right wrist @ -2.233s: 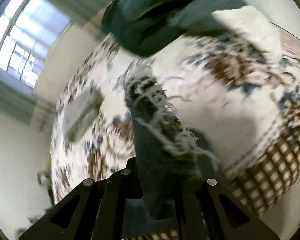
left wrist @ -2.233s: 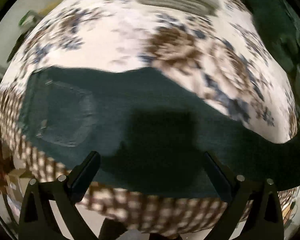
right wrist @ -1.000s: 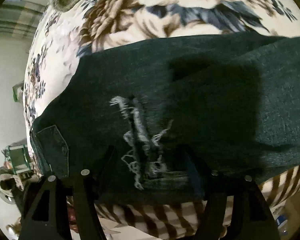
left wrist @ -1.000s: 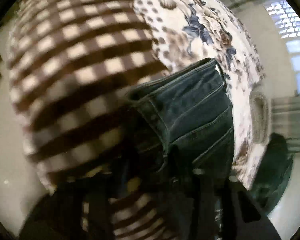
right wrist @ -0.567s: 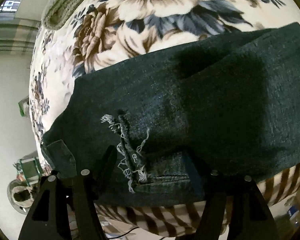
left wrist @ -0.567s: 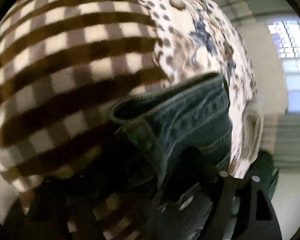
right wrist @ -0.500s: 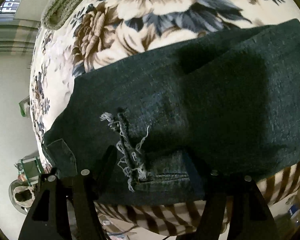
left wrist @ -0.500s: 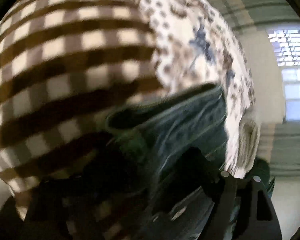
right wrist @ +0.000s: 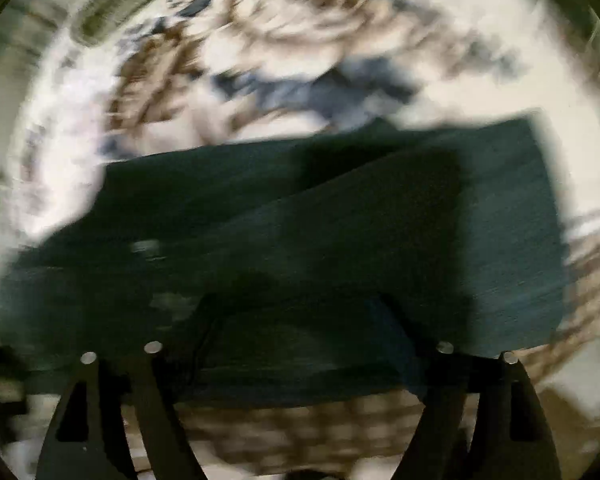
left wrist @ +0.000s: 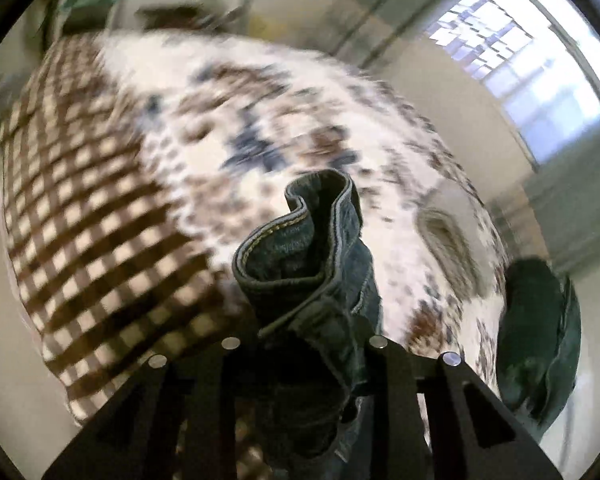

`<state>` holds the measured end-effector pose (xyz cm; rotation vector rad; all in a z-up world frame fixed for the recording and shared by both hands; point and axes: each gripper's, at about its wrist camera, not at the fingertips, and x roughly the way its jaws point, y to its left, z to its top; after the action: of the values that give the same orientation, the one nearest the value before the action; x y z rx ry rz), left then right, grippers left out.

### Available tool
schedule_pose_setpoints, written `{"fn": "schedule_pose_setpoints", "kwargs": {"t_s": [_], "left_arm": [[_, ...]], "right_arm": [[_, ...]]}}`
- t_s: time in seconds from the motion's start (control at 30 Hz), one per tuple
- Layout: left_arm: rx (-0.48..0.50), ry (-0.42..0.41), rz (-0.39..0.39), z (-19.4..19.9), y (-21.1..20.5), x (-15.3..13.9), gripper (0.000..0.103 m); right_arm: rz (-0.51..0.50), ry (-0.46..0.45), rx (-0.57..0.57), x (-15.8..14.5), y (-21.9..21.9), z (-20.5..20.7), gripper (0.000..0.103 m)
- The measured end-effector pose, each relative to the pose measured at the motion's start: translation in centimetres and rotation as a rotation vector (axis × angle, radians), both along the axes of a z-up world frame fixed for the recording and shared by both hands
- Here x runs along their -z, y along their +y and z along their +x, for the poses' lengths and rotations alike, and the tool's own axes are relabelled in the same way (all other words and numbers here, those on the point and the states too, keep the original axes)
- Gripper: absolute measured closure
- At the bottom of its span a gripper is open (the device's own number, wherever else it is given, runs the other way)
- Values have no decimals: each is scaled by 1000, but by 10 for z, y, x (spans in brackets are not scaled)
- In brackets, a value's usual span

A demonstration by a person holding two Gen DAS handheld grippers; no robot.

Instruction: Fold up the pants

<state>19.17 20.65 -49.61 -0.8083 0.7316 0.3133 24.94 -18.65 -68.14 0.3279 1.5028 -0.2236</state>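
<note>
The dark blue-green jeans lie folded on the bed in the right wrist view, which is blurred by motion. My right gripper is open, its fingers wide apart over the near edge of the jeans, holding nothing. My left gripper is shut on the jeans' waistband, which bunches up between its fingers and is lifted above the bed.
The bed has a floral cover with a brown checked border at its near edge. A dark green garment pile sits at the right of the bed. A grey cushion lies further back. A window is behind.
My left gripper has closed on the waistband and lifted it off the bed. My right gripper stays open over the jeans and is moving, its view now blurred.
</note>
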Motion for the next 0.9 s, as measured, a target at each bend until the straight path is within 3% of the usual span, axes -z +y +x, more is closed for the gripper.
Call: {"fn": "schedule_pose_setpoints", "kwargs": {"t_s": [0.03, 0.13, 0.3, 0.47, 0.7, 0.9], "left_arm": [[26, -12, 35, -1, -13, -14, 80], [95, -44, 122, -4, -54, -50, 80], [211, -84, 217, -8, -135, -94, 81], [343, -88, 251, -8, -219, -111, 81], [584, -21, 261, 0, -349, -83, 81], [729, 110, 325, 4, -446, -19, 81]], "right_arm": [[-84, 2, -25, -6, -4, 0, 14], [-133, -15, -78, -17, -17, -1, 6], [-83, -58, -92, -39, -54, -9, 6], [-12, -87, -59, -55, -113, -27, 6], [3, -97, 54, -54, -218, -67, 6], [23, -75, 217, -27, -312, -114, 6]]}}
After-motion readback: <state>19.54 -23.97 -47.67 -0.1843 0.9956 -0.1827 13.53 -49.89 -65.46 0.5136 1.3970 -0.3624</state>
